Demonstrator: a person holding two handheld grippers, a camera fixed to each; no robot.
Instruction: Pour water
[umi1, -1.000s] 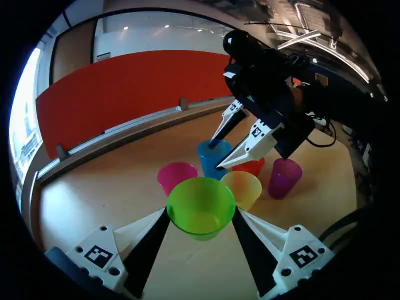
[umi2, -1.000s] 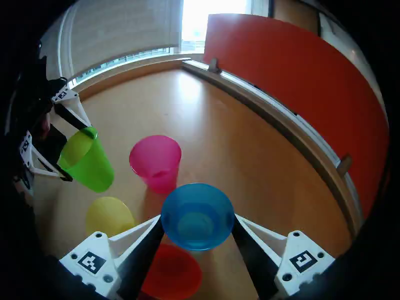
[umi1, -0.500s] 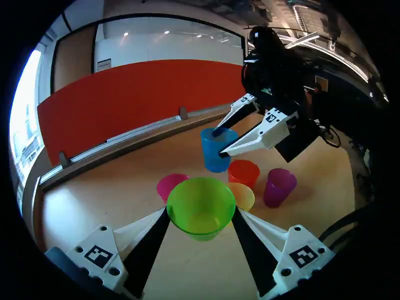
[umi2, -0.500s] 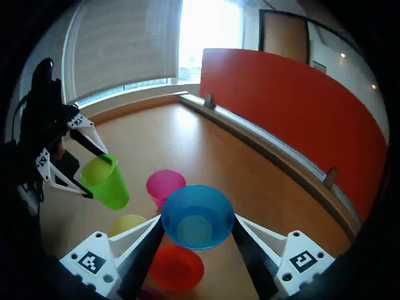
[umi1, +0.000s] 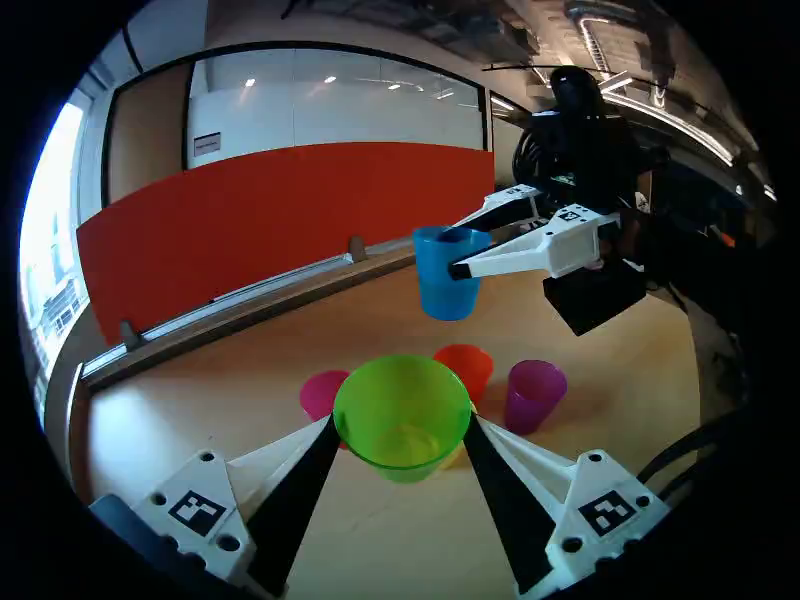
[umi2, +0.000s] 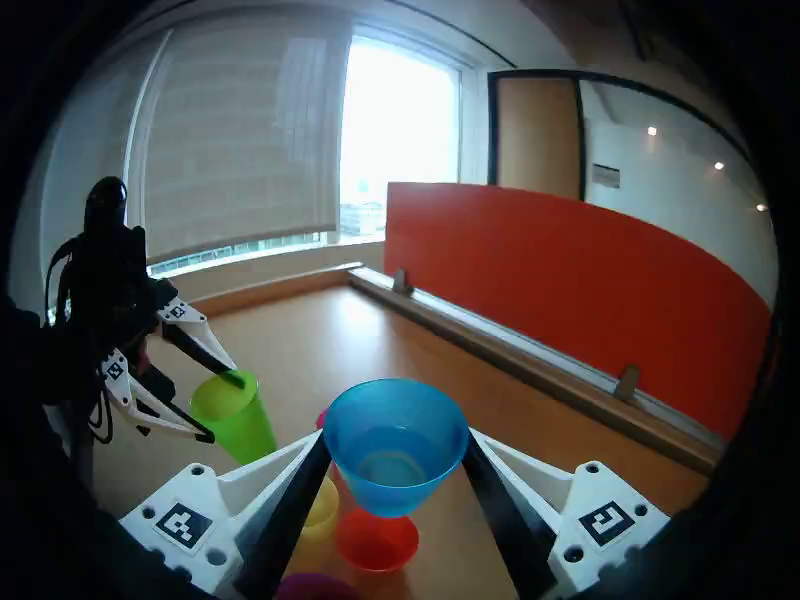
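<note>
Green cup (umi1: 402, 415), blue cup (umi2: 396, 445) (both gripped), four others (umi1: 535, 392)

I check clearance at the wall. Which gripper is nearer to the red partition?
Right. The right gripper, holding the blue cup, hangs between the left gripper and the red partition; the left gripper, holding the green cup, is farther back.

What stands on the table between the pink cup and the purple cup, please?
In the left gripper view, the orange cup stands between the pink cup and the purple cup, partly hidden behind the held green cup.
</note>
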